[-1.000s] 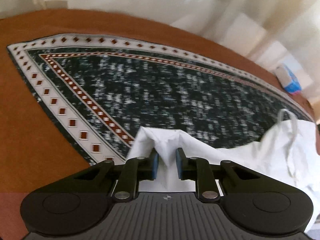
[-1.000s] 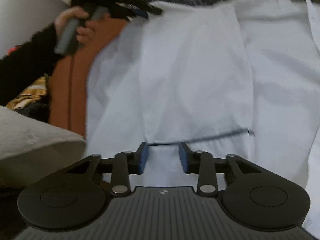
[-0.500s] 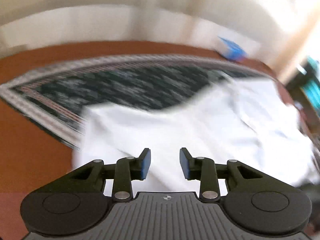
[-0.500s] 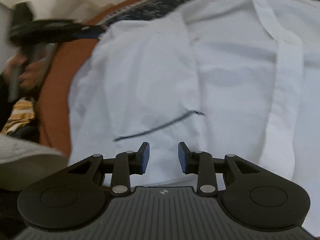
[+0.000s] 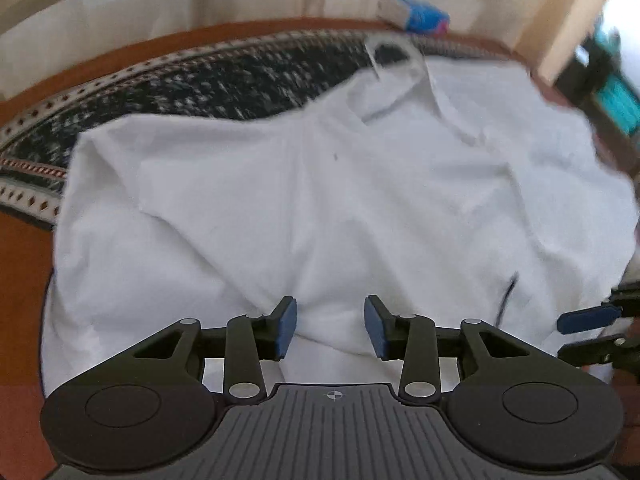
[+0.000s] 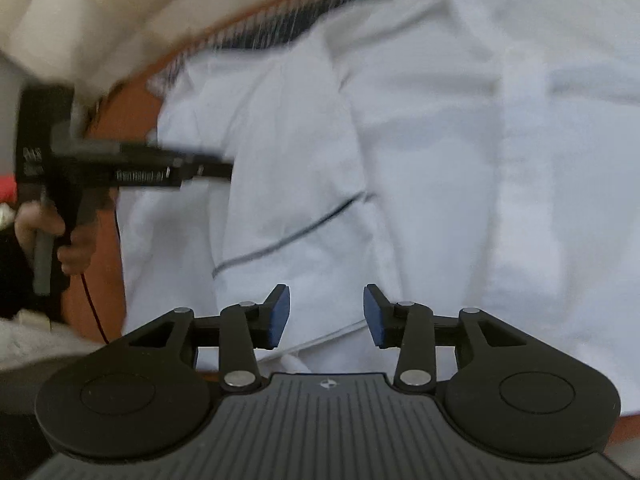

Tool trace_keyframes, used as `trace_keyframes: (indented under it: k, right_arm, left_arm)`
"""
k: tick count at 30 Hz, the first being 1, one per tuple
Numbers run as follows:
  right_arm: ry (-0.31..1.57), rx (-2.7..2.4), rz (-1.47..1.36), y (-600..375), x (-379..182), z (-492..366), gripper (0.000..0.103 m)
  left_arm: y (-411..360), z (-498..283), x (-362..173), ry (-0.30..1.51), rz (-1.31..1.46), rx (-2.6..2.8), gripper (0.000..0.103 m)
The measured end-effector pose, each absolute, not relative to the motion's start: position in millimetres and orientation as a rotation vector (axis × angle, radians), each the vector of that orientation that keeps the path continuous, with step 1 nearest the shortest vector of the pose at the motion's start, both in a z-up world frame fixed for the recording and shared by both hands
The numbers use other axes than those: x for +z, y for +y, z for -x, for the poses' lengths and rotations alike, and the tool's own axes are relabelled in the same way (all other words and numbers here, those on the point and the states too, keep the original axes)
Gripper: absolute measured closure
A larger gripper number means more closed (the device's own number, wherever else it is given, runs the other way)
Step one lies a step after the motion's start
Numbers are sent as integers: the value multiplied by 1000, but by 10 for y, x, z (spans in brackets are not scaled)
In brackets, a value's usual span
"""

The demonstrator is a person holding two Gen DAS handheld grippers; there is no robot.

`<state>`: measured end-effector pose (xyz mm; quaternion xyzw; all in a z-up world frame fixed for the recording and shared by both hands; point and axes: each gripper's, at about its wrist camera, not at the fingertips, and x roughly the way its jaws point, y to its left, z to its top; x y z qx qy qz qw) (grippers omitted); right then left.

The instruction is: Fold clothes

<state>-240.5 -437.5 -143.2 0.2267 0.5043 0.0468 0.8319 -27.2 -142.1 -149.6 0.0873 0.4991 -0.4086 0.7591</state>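
Claws apart above seemingly rumpled shirt

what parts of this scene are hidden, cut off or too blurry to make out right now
- Near hem of the white cotton shirt: left wrist view, hidden behind the open left gripper.
- Shirt's right side: right wrist view, cut off by the frame edge, beyond the open right gripper.
- Blue and white packet: left wrist view, too blurred to identify.
- Dark patterned rug: mostly covered by the shirt.
- Left gripper's lettering: right wrist view, motion-blurred.
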Motion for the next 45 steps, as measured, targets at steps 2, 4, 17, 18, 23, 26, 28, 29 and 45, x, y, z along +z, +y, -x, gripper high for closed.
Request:
trace_keyframes:
  k: [2, 4, 17, 18, 23, 26, 28, 29, 45]
  right_arm:
    - [1007, 53, -509, -4477, -1283, 2529, 51]
    - [971, -3, -509, -4656, -1165, 2656, 50]
    - [854, -192, -541, -6487, -993, 2863, 46]
    - [854, -191, -539, -6674, -1016, 2856, 45]
    - [852, -185, -528, -7608, -1131, 2819, 45]
    - [863, -173, -525, -8161, -1216, 2791, 45]
    - [913, -122, -515, -8393, -1303, 2779, 45]
    - [933, -93, -498, -8488, -1315, 2773, 45]
    - [876, 45, -306, -9246, -538, 2861, 40]
  left_arm:
    - [-1376, 293, -1345, 1064, -136, -897, 43]
    - [-1394, 382, -1203, 1039, -104, -919, 41]
    - [-2520, 1253, -1044, 1030, -120, -1092, 32]
    - [-2666, 1312, -1072, 1036, -115, -1092, 32]
    - [-3474, 1641, -1269, 1098, -70, -1000, 31]
    - [-3935, 1832, -1355, 1166, -21, -913, 31]
    - [-4161, 1977, -1360, 1171, -11, -872, 31]
    - [-4269, 2058, -1356, 1167, -16, -845, 31]
    - [-5423, 3177, -1368, 1092, -53, -996, 28]
